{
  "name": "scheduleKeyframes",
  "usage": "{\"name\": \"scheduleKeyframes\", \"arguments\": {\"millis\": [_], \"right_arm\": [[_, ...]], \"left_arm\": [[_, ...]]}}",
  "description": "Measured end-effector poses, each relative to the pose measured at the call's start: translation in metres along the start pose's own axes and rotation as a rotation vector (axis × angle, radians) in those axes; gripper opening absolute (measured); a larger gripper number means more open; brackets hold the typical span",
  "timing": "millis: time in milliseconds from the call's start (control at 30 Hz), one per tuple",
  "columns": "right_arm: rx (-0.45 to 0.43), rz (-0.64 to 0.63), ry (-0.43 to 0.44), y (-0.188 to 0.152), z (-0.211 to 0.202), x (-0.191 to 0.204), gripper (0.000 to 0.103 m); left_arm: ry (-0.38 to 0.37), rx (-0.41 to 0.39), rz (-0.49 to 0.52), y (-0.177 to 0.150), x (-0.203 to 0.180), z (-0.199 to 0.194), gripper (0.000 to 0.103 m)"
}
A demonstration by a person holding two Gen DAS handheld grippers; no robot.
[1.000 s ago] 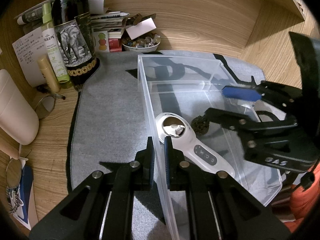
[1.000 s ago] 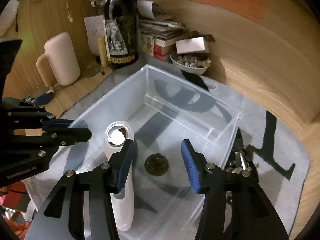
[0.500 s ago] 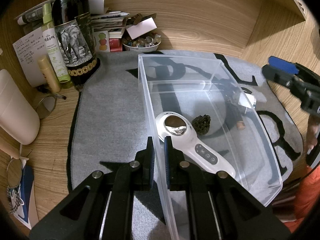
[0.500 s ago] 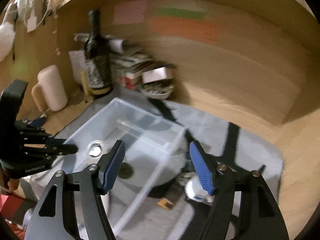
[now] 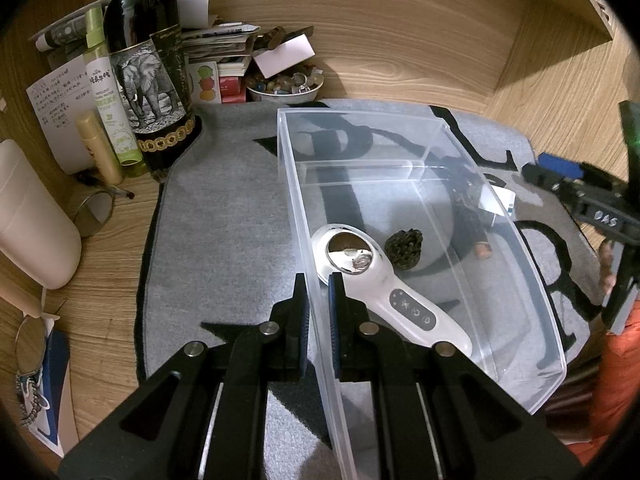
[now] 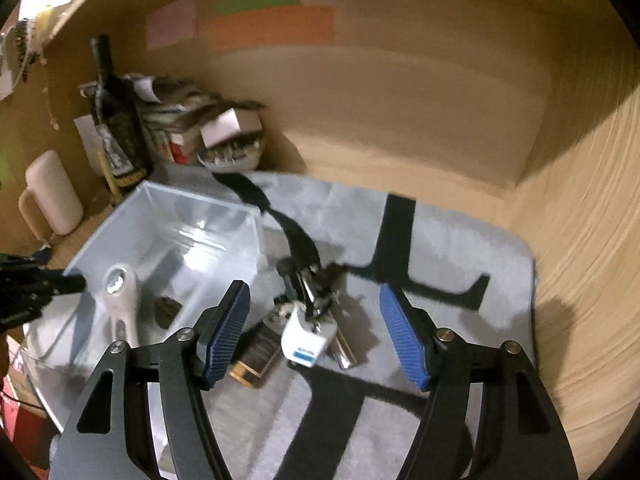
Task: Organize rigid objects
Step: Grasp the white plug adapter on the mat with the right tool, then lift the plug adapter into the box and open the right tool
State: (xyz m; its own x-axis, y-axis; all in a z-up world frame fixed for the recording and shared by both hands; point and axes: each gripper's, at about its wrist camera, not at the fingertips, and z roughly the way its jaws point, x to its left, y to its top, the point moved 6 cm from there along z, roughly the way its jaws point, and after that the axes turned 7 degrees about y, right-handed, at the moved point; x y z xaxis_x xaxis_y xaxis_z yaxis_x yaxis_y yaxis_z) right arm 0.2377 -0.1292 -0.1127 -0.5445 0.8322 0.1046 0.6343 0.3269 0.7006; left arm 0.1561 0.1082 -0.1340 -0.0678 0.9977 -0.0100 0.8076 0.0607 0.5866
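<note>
On the grey mat [image 5: 224, 240], left fingers [image 5: 318, 292] clench the bin wall [image 5: 304, 216]; right fingers [image 6: 316, 320], stamped "DAS", released.

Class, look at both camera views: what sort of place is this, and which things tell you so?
Probably a home desk nook: wood-panelled walls, a dark wine bottle with an elephant label, a stack of books and papers, and coloured sticky notes on the wall.

Clear glossy plastic bin [image 5: 500, 216] on matt grey cloth mat [image 5: 224, 216], wood-grain desk [image 5: 104, 264] around
</note>
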Motion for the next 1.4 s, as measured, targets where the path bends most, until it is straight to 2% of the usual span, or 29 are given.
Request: {"name": "scheduleKeyframes", "arguments": {"millis": [333,500,1033,1400], "right_arm": [[0.107,0.081,0.054,-0.026,0.045,-0.009,0.063],[0.138,0.086,0.094,-0.032,0.054,-0.007,0.037],[0.034,0.022,0.08,-0.017,0.016,0.006,0.034],[-0.091,-0.032,0.078,0.013,-0.027,0.023,0.034]], "left_arm": [[0.004,0.002,0.001,0.0,-0.001,0.0,0.008],[0.005,0.002,0.002,0.0,-0.001,0.0,0.008],[0.004,0.002,0.002,0.0,0.0,0.0,0.008],[0.006,0.002,0.003,0.0,-0.001,0.0,0.008]]}}
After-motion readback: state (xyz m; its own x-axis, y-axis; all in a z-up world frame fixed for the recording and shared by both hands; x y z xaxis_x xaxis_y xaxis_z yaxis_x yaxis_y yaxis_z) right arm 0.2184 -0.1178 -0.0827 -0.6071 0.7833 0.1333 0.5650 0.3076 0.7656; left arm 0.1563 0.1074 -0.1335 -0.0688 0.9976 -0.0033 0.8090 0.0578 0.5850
